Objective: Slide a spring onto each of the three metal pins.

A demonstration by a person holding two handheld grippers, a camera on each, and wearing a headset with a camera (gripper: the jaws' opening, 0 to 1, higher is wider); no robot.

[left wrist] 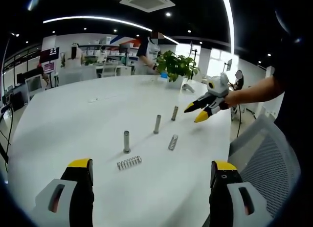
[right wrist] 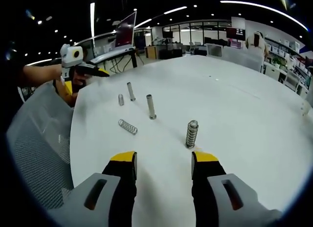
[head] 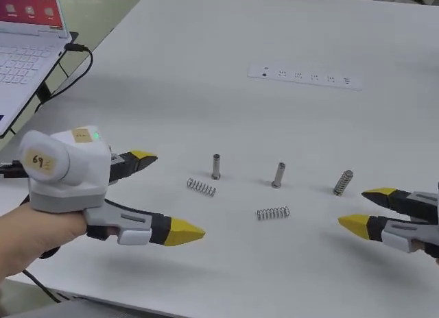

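Observation:
Three metal pins stand in a row on the white table. The left pin and the middle pin are bare. The right pin carries a spring, seen close in the right gripper view. One loose spring lies by the left pin, another lies in front of the middle pin. My left gripper is wide open, left of the pins, holding nothing. My right gripper is open and sits just in front of the sprung pin. The left gripper view shows the bare pins.
A laptop with a black cable sits at the far left edge. A white power strip lies flat behind the pins. A mesh chair stands at the table's near side.

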